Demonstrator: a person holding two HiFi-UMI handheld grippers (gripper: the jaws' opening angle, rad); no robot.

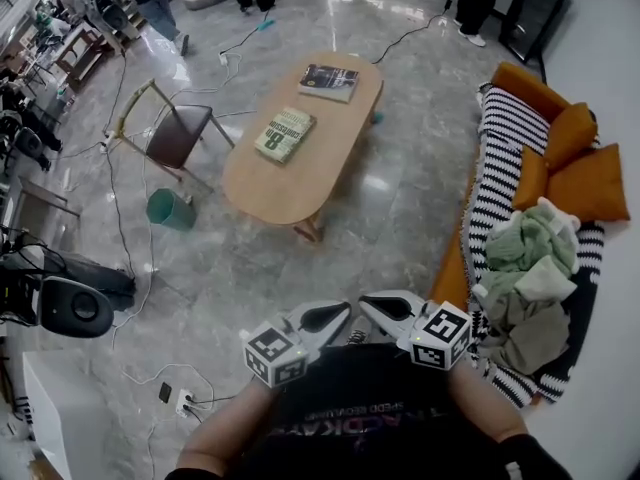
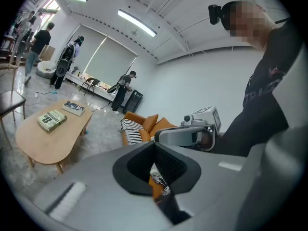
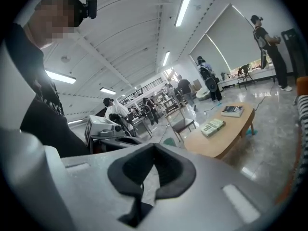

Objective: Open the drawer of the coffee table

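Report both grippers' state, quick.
Left gripper: closed, holding nothing.
Right gripper: closed, holding nothing.

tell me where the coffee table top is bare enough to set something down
The near rounded end of the coffee table, this side of the green book, is bare, as is the strip along its sofa-side edge. The far end is taken by the dark book. The sofa is crowded with cushions and clothes.

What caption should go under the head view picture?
Shut, the left gripper and right gripper hover short of the coffee table bearing two books.
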